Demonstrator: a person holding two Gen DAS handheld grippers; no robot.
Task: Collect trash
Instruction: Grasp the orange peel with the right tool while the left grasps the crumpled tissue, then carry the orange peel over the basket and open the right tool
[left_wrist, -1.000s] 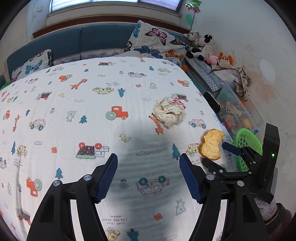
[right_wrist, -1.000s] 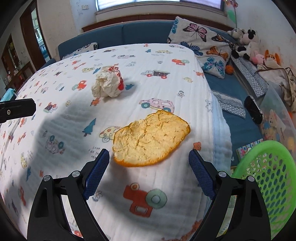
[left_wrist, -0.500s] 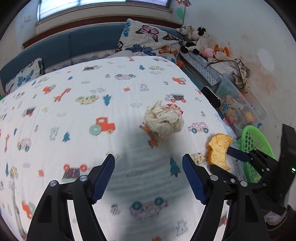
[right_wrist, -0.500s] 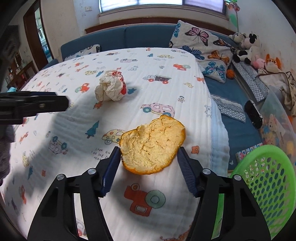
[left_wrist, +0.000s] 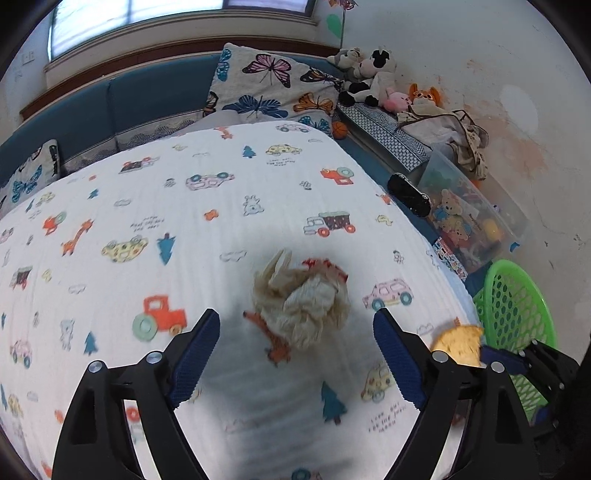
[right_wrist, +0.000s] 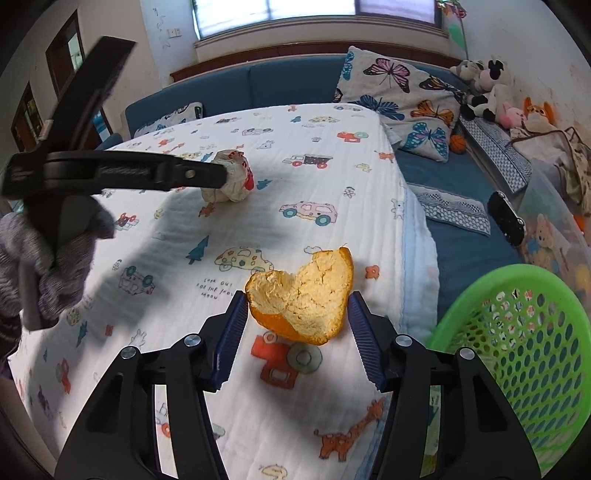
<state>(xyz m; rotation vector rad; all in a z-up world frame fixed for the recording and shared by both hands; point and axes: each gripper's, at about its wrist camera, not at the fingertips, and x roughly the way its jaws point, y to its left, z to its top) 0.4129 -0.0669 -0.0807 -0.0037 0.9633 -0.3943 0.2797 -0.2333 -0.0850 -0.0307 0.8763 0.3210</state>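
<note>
Looking down the right hand-held gripper, we see it clenched on the orange peel, its two blue pads pressing the peel's left and right edges, pale pith side up, above the white printed bedspread near the bed's right edge. Just to the right sits the green basket, beside the bed and lower than it. From the left wrist view we catch that same peel at the basket's near rim.

Over on our left, the left hand-held gripper is released, jaws spread wide, with the crumpled paper ball lying on the bedspread just ahead of and between the fingertips, touching neither pad. In the right wrist view one left finger crosses in front of the ball. A butterfly pillow and stuffed toys sit at the far end.
</note>
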